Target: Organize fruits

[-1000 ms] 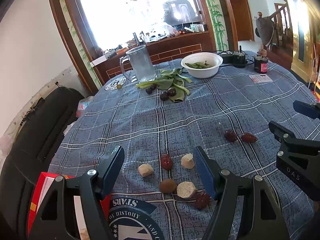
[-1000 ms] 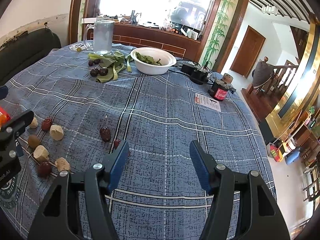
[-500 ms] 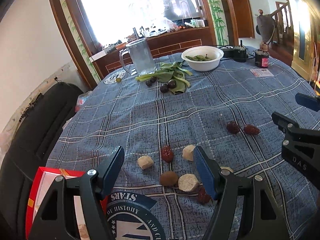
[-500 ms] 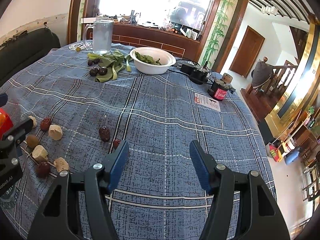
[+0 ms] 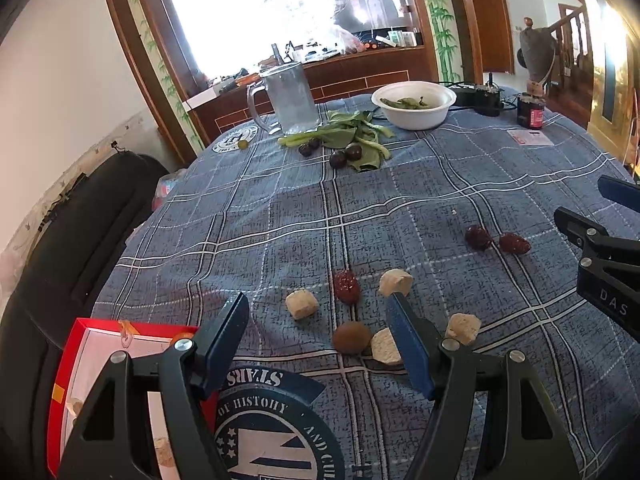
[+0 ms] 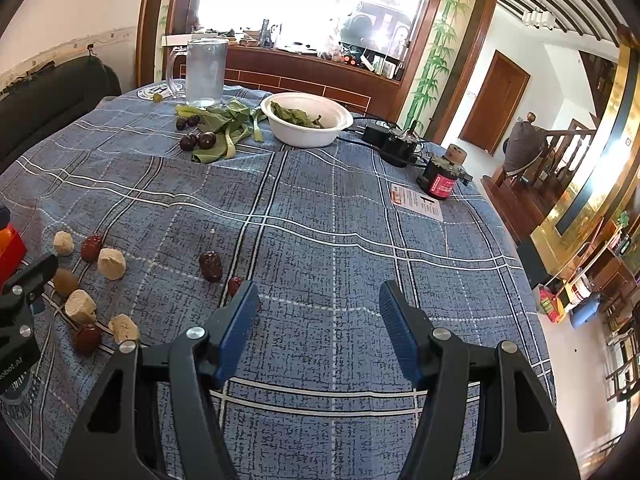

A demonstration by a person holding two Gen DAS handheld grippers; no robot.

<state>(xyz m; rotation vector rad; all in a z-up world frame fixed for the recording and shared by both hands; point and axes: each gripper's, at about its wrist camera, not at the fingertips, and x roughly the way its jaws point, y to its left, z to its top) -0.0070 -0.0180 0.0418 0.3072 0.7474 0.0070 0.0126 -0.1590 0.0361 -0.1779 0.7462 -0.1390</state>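
Two grippers, both yours, both partly open and empty. Left gripper (image 5: pixel 320 336) hangs low-centre in the left wrist view, above the scattered fruit: a brown kiwi-like fruit (image 5: pixel 351 337), a red date (image 5: pixel 346 286) and pale cut chunks (image 5: pixel 302 304), likely lined up for a first pick. Red box (image 5: pixel 64 360), lower left, probably serves as the destination. Right gripper (image 6: pixel 316 324) idles over bare cloth, two dates (image 6: pixel 210 265) just beyond its left finger. Surface: round table, blue plaid tablecloth (image 6: pixel 340 208). Far side: glass mug (image 6: pixel 206 72), white bowl (image 6: pixel 308 120) of greens, dark plums (image 6: pixel 198 141). Room: bright window, wooden doors.
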